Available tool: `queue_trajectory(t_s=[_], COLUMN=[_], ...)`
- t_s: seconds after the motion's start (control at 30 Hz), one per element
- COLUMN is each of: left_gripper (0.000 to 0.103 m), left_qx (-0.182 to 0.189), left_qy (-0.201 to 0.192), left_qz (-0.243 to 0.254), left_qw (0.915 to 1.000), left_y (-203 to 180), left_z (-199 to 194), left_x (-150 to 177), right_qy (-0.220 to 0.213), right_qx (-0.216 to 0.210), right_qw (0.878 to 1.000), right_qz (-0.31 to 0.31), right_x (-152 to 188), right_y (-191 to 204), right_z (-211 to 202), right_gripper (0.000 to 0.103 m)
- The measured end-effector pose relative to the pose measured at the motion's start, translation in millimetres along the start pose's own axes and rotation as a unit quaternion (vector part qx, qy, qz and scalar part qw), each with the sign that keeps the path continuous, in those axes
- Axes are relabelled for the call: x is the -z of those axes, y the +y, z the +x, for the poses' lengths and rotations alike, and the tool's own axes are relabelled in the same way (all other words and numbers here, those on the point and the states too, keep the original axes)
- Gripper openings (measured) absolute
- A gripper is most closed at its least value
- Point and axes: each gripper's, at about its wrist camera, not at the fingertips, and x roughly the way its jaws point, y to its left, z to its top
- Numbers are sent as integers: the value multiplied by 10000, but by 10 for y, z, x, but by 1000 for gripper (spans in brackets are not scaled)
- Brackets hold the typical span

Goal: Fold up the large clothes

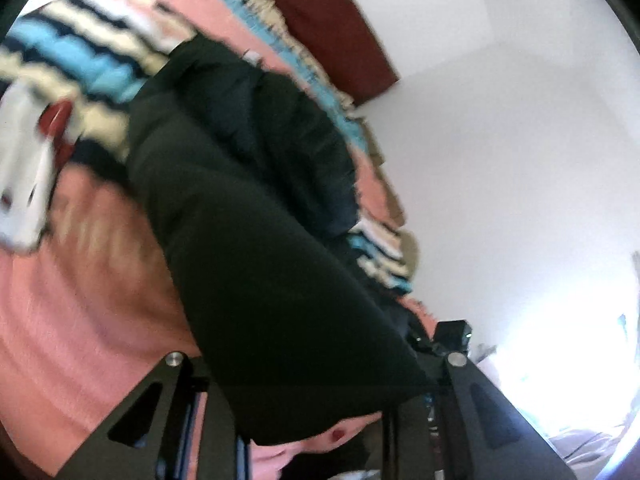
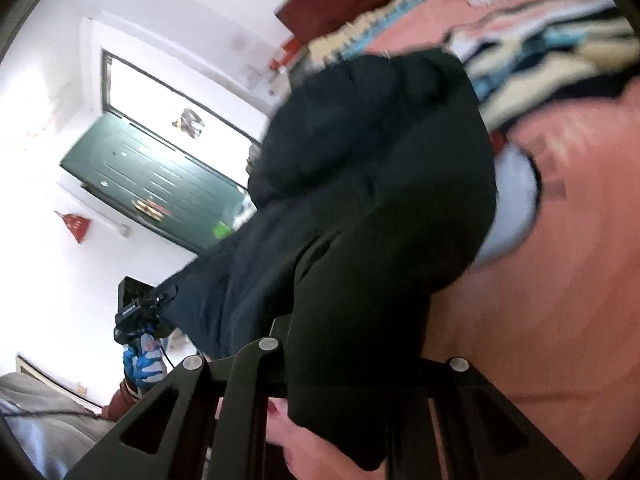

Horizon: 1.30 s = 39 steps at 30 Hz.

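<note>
Now dark garment (image 1: 256,240) hangs from both claws (above pink bedspread (image 1: 80,300)).

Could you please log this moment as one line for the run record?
phase: fold, mid-lift | left gripper: shut on black garment | right gripper: shut on black garment | below: pink bedspread

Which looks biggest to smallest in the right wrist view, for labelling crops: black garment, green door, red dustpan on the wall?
1. black garment, though it hangs nearest the lens, which inflates it
2. green door
3. red dustpan
</note>
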Motion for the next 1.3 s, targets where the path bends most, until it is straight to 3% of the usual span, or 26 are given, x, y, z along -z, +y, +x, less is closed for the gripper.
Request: queue_trajectory(t_s=[0.23,0.4,0.63,0.87,1.0,1.07,1.13,1.3], left_gripper=[20,21,21,24,25,25,25,25], left_qx=[610,584,51,-724,-1011,-983,-954,-823], left_qy=[-615,-825,-824,-596,-225,-116,-181,-248], left_qz=[8,34,158,42,-129,-54,147,-31], left_qw=[9962,9949,9965,9956,9945,9951,9952,9963], left_y=[-409,-481,-493,-40,454,634,732,886], left_z=[56,235,759,1577,2189,2398,2546,2650], left_x=[-831,-1459,-2353,-3032,-3257,-3249,-3270,-3348], right_qy=[-750,-1078,-1296,-1165,-833,-677,-666,-708], right_qx=[-125,50,643,976,1152,1178,1025,1014], right_qw=[9971,9938,9879,9837,9810,9804,9792,9800], right_qz=[-26,265,553,965,1316,1424,1618,1561], right_x=[-952,-1649,-2300,-2834,-3017,-3050,-3082,-3149], right_y=[311,285,136,-234,-612,-788,-982,-1080], right_z=[-138,-80,336,939,1376,1563,1724,1895], right_gripper=[15,16,17,18,18,18,18,18])
